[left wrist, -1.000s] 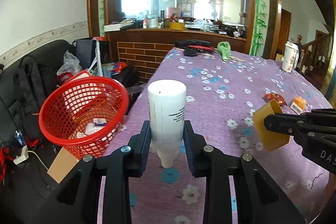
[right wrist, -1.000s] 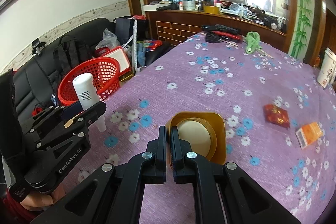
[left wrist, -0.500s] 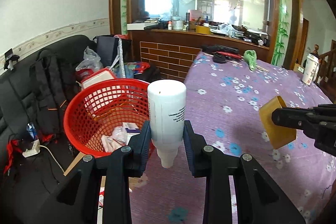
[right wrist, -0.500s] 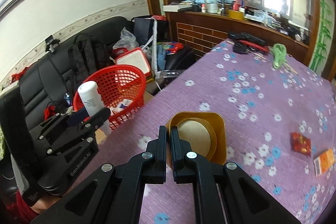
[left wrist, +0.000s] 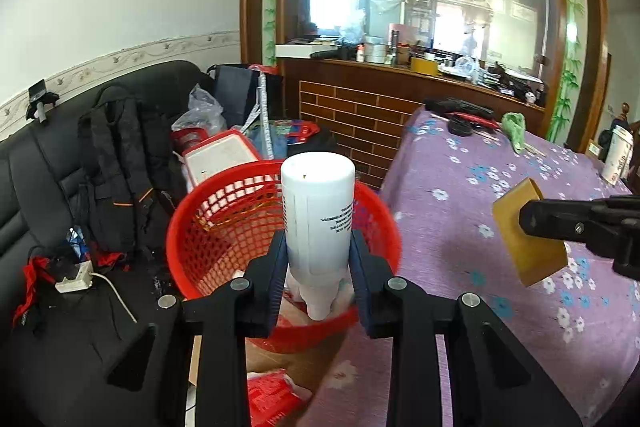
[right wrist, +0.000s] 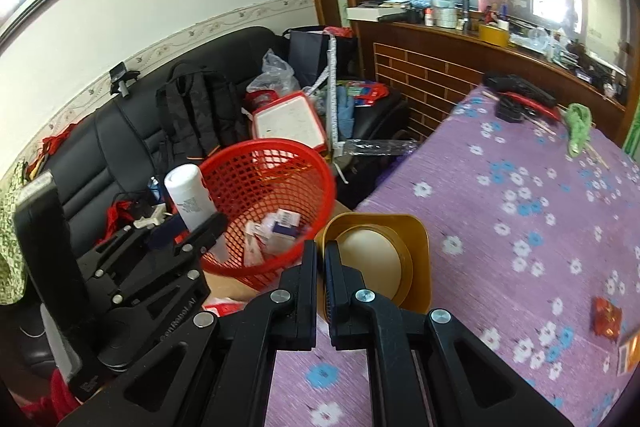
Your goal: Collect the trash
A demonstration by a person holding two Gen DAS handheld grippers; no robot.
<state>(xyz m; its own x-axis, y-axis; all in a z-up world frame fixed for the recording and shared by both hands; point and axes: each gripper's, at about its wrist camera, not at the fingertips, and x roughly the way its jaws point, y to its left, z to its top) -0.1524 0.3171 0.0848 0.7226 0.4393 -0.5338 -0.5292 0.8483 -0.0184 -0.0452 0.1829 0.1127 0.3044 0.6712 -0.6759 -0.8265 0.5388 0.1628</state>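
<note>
Left gripper (left wrist: 318, 263) jaws pinch a light, rigid, slick white bottle (left wrist: 318, 215) at its lower body, mid-frame over the red basket (left wrist: 192, 227); right gripper (right wrist: 320, 267) jaws clamp a thin yellow container (right wrist: 416, 255) by its rim

A tabletop (right wrist: 520, 187) covered in purple cloth with white and blue flowers carries a crumpled red wrapper (right wrist: 607, 315), a small orange carton (right wrist: 630, 351), a green cloth (right wrist: 578, 121) and black-and-red tools (right wrist: 520, 95) at its far end.

Left claw (left wrist: 318, 273) grips white bottle (left wrist: 318, 215) over red basket (left wrist: 208, 223).
</note>
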